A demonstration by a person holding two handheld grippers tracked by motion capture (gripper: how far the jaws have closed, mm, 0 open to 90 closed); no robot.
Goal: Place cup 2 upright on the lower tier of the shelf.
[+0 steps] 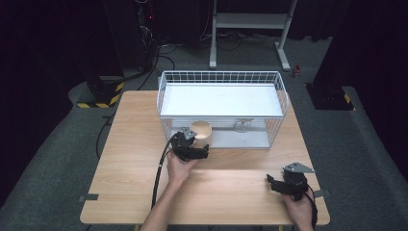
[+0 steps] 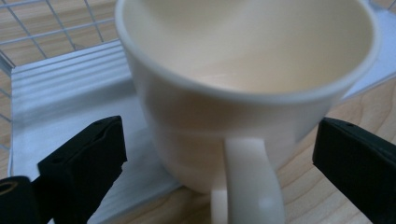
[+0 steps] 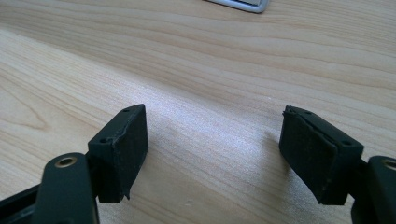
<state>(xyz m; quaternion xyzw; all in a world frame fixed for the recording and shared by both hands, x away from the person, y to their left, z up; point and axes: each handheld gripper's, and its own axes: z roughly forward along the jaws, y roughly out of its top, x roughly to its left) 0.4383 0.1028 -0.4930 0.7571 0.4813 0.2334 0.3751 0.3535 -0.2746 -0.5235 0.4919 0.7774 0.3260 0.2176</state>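
Observation:
A cream cup (image 1: 201,131) stands at the front left of a white wire rack (image 1: 222,77), under its flat white shelf. In the left gripper view the cup (image 2: 243,88) looms close with its handle (image 2: 250,186) turned toward me, resting at the lip of the rack's grey base (image 2: 60,93). My left gripper (image 1: 196,139) (image 2: 219,126) is open, one jaw on each side of the cup with a gap at both. My right gripper (image 1: 272,182) (image 3: 213,116) stands open over bare wood near the table's front right, nothing between its pads.
A small pale object (image 1: 243,125), too small to identify, sits under the shelf to the right of the cup. The rack takes up the far middle of the wooden table (image 1: 130,159). A metal stand (image 1: 250,29) is on the floor behind.

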